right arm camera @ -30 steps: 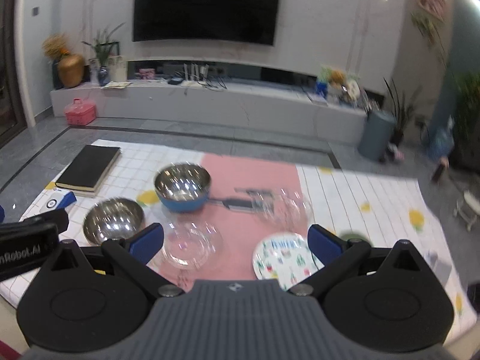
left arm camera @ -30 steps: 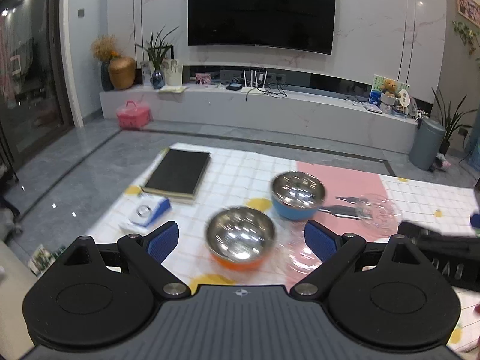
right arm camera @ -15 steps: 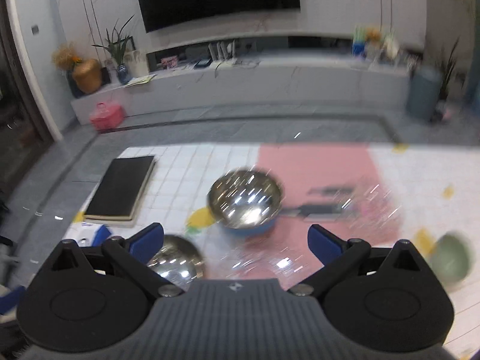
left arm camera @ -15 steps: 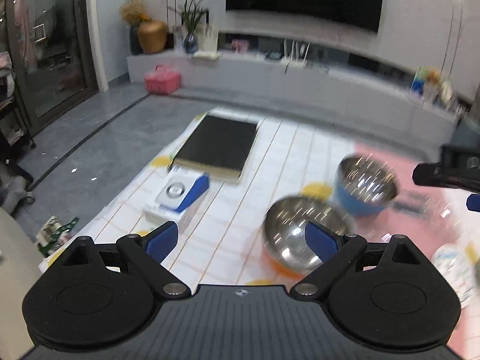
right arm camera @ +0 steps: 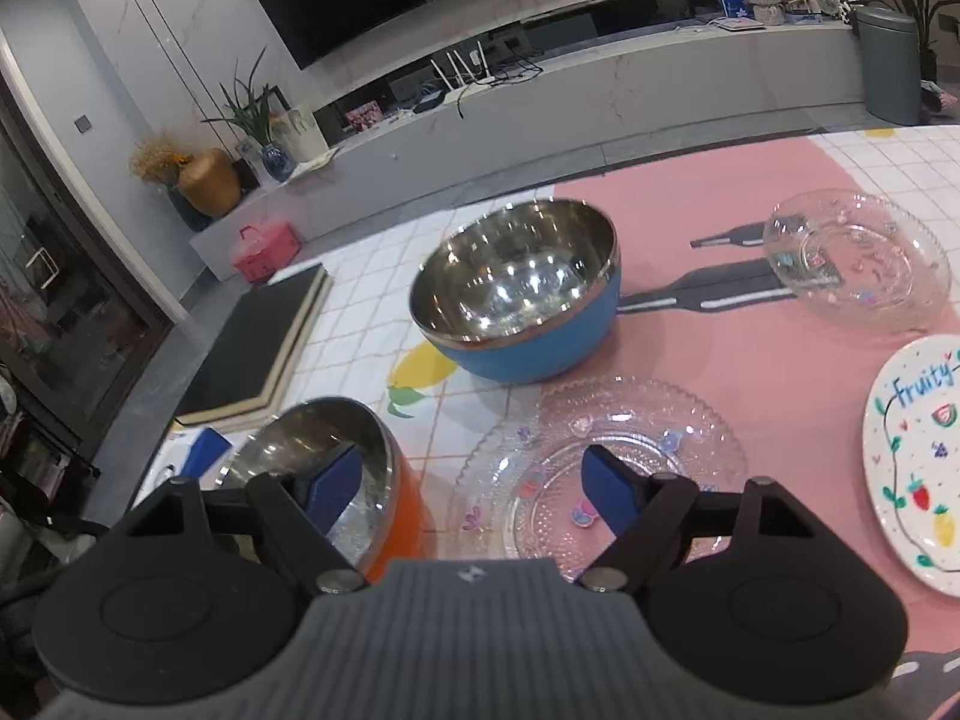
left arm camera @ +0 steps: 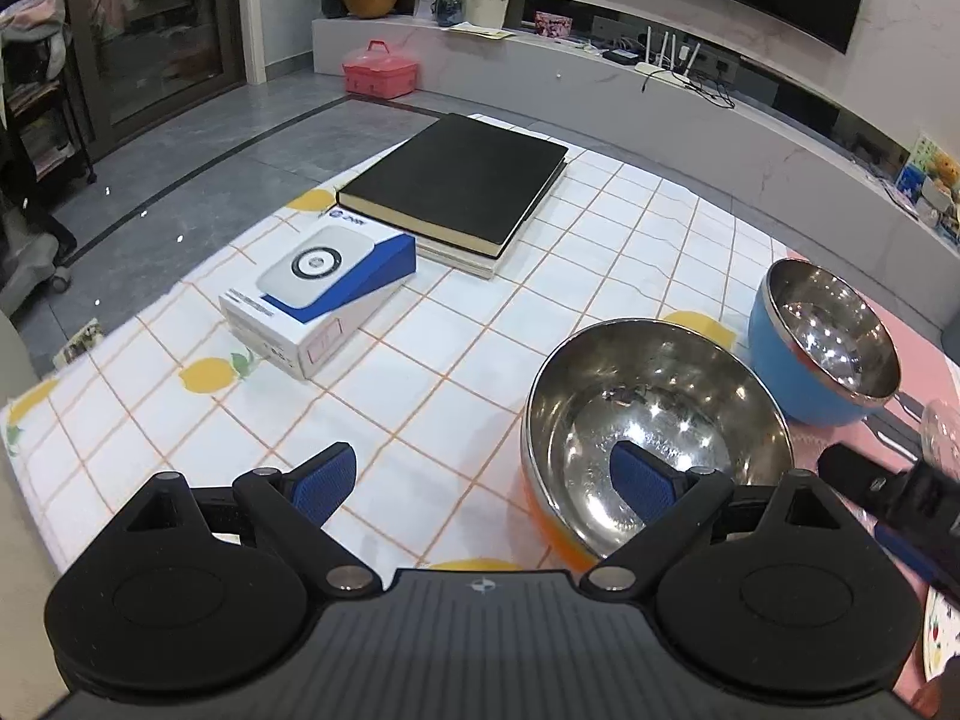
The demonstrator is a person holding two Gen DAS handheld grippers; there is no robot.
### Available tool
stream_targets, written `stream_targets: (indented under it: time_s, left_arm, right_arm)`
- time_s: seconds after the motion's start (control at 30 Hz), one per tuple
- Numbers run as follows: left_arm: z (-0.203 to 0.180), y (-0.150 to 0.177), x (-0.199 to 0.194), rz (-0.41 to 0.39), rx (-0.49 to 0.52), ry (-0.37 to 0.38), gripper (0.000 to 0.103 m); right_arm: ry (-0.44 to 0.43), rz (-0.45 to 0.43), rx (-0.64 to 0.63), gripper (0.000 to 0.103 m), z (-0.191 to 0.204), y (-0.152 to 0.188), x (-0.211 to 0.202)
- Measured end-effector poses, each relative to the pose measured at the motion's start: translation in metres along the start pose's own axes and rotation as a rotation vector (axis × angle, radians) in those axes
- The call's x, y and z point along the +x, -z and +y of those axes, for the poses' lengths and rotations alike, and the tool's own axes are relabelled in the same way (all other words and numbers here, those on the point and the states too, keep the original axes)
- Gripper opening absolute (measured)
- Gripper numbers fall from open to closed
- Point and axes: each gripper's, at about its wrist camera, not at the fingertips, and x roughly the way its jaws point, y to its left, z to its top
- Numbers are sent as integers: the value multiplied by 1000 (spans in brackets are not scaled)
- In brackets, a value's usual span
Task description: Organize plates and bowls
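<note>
An orange steel-lined bowl (left arm camera: 654, 420) sits near the table's front; it also shows in the right wrist view (right arm camera: 336, 468). My left gripper (left arm camera: 480, 480) is open, its right finger over the bowl's inside, its left finger outside the rim. My right gripper (right arm camera: 468, 486) is open, its left finger in front of the orange bowl, its right finger above a clear glass plate (right arm camera: 600, 456). A blue steel-lined bowl (right arm camera: 522, 294) stands behind, also in the left wrist view (left arm camera: 822, 342). A clear glass bowl (right arm camera: 858, 258) and a white fruit-print plate (right arm camera: 918, 456) lie to the right.
A black book (left arm camera: 456, 180) lies at the table's far left on other books. A white and blue box (left arm camera: 318, 294) lies in front of it. The right gripper's body (left arm camera: 888, 492) shows beside the orange bowl. The table's left edge is close.
Both grippers have dropped lower and closer to the table. The left gripper has swung left and down onto the orange bowl's rim. The right gripper has moved down over the glass plate.
</note>
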Motion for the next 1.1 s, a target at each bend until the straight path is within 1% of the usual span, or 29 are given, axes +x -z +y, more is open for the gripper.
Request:
stream_targets:
  time_s: [0.07,0.17,0.27,0.3,0.33,0.37,0.4,0.43,0.47,0.5,0.53,0.57,0.6,0.63,0.67,0.77,0.93,1.1]
  left_arm:
    - [1,2,4,2,-27,0,103]
    - [4,4,12,-10,-76,9,103]
    - [2,6,16,-26,-74,-7,103]
    - [1,7,17,-28,-68,-15,100]
    - [1,7,19,-23,-62,-16,93]
    - [1,8,21,-12,-62,-10,86]
    - [2,8,24,8,-64,7,83]
    - [2,8,27,25,-65,23,74]
    - [2,8,30,52,-66,42,63]
    - [3,9,33,73,-71,61,59]
    - [3,10,35,87,-80,83,51]
    - [3,10,36,96,-87,104,42]
    - [2,11,36,100,-89,126,37]
    - [1,11,36,101,-80,148,28]
    - [-2,12,35,104,-67,159,22]
    - [-9,14,32,98,-27,135,18]
    - [-8,15,28,98,-31,111,18]
    - [-8,13,18,79,-32,126,18]
  right_arm:
    - [-7,-9,24,74,-2,6,5]
    - [1,15,33,73,0,13,14]
    - [7,12,31,69,3,18,18]
    - [-6,8,26,63,4,20,18]
    - [-29,7,22,54,4,21,18]
    - [-53,7,22,49,5,21,18]
    - [-70,7,25,43,4,22,18]
    - [-78,9,27,38,4,22,18]
    - [-93,9,27,35,4,23,19]
    - [-109,17,32,30,5,23,19]
    - [-116,24,33,25,5,23,19]
    - [-119,29,29,22,7,23,20]
    - [-121,31,20,17,10,23,19]
    - [-118,33,7,15,12,23,20]
    - [-110,32,-8,15,14,24,19]
    - [-106,32,-21,14,15,25,18]
    - [-138,41,3,14,10,26,16]
    - [-123,-11,-41,14,17,27,1]
